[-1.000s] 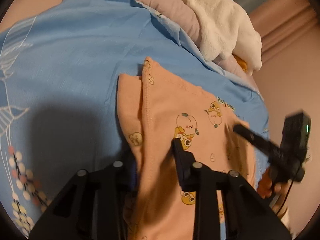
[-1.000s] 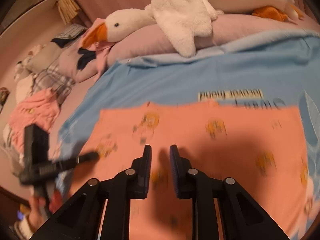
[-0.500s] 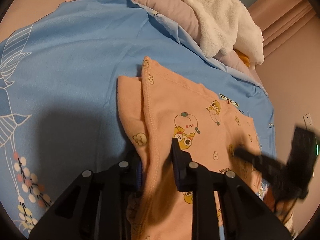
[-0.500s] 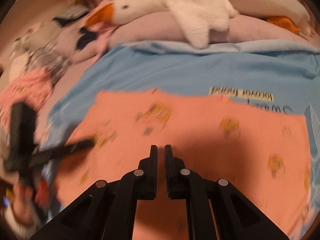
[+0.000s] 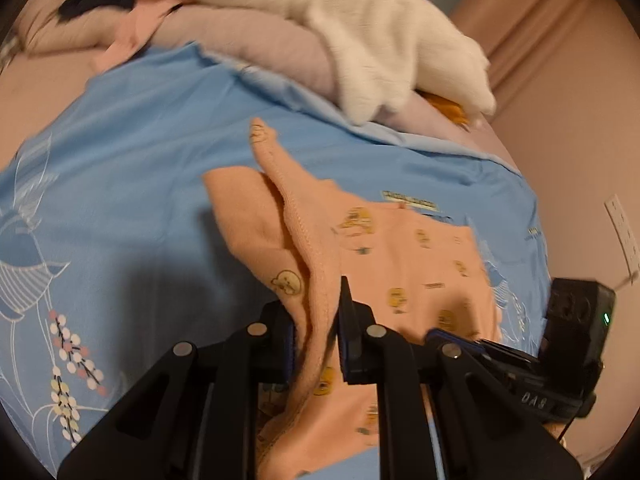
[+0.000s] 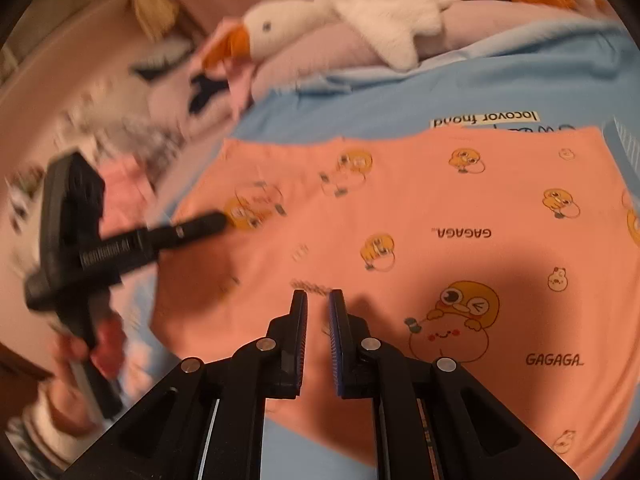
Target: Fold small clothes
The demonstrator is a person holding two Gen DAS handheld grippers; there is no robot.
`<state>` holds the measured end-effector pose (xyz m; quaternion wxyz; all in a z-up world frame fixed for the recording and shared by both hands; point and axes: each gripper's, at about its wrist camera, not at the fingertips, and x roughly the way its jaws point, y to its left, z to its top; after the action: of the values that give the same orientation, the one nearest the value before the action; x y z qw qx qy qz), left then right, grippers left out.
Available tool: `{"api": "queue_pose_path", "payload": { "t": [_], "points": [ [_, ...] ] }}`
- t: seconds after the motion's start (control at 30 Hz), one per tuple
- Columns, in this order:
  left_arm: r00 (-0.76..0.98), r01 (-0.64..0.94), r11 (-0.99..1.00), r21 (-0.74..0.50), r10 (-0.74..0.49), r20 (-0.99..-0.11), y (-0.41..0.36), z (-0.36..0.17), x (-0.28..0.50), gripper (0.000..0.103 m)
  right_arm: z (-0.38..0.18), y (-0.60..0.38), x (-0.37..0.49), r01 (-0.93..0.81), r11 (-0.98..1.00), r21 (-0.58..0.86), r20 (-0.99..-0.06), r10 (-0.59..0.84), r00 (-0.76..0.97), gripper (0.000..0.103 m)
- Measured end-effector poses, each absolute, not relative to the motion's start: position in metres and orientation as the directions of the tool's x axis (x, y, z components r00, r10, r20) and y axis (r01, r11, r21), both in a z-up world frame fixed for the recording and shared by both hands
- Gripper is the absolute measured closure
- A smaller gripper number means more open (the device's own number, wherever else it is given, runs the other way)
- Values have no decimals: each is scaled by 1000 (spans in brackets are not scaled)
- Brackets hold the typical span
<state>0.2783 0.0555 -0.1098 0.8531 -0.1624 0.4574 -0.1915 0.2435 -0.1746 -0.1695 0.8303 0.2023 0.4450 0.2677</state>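
A small orange garment (image 5: pixel 420 264) printed with yellow cartoon ducks lies on a blue bedsheet (image 5: pixel 132 168). My left gripper (image 5: pixel 318 316) is shut on the garment's left edge and lifts it, so the cloth rises in a ridge between the fingers. In the right wrist view the garment (image 6: pixel 440 216) lies spread flat. My right gripper (image 6: pixel 318 300) hovers over its near middle with its jaws almost together and nothing between them. The left gripper also shows in the right wrist view (image 6: pixel 212 222), and the right gripper in the left wrist view (image 5: pixel 440 338).
A white plush goose (image 5: pixel 380 40) lies on a mauve pillow (image 5: pixel 256 48) at the bed's far end. Other clothes (image 6: pixel 132 184) are piled left of the sheet. A wall with a socket (image 5: pixel 624 232) stands at the right.
My left gripper has lifted the garment's edge higher and tilted toward the pillows. My right gripper has dropped closer to the cloth, and its jaws, nearly touching half a second ago, have parted slightly.
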Motion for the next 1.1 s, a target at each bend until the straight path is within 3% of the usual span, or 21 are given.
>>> {"api": "queue_pose_path", "payload": {
  "t": [0.07, 0.13, 0.23, 0.37, 0.43, 0.5, 0.6, 0.77, 0.9, 1.03, 1.1],
  "points": [
    [504, 212, 879, -428, -473, -723, 39, -101, 276, 88, -173, -188, 249, -223, 684, 695, -545, 703, 457, 80],
    [495, 243, 879, -409, -475, -727, 21, -96, 273, 88, -178, -203, 255, -176, 570, 802, -441, 765, 469, 51],
    [476, 296, 880, -373, -474, -741, -11, -94, 271, 88, -185, -211, 261, -132, 439, 889, -330, 812, 481, 49],
    [405, 327, 868, -374, -486, -775, -49, -110, 276, 83, -196, -216, 270, -84, 339, 937, -255, 829, 498, 48],
    [359, 334, 848, -411, -517, -777, -57, -121, 276, 74, -207, -225, 272, -43, 284, 958, -223, 832, 508, 37],
    [319, 348, 830, -436, -542, -778, -61, -130, 275, 74, -212, -233, 270, 2, 295, 955, -254, 819, 514, 34],
    [308, 363, 818, -445, -557, -771, -57, -131, 267, 74, -214, -233, 268, 0, 305, 952, -264, 825, 500, 35],
    [333, 343, 809, -477, -580, -744, -18, -127, 240, 71, -205, -221, 268, -34, 469, 882, -398, 782, 480, 39],
    [363, 273, 827, -491, -561, -744, 16, -134, 221, 68, -208, -202, 278, -40, 629, 776, -546, 703, 457, 76],
    [379, 199, 841, -503, -539, -752, 42, -140, 214, 68, -201, -200, 281, -55, 680, 731, -582, 664, 470, 87],
    [378, 183, 840, -511, -540, -752, 50, -143, 212, 68, -185, -205, 278, -88, 700, 708, -576, 646, 500, 88]
  ]
}}
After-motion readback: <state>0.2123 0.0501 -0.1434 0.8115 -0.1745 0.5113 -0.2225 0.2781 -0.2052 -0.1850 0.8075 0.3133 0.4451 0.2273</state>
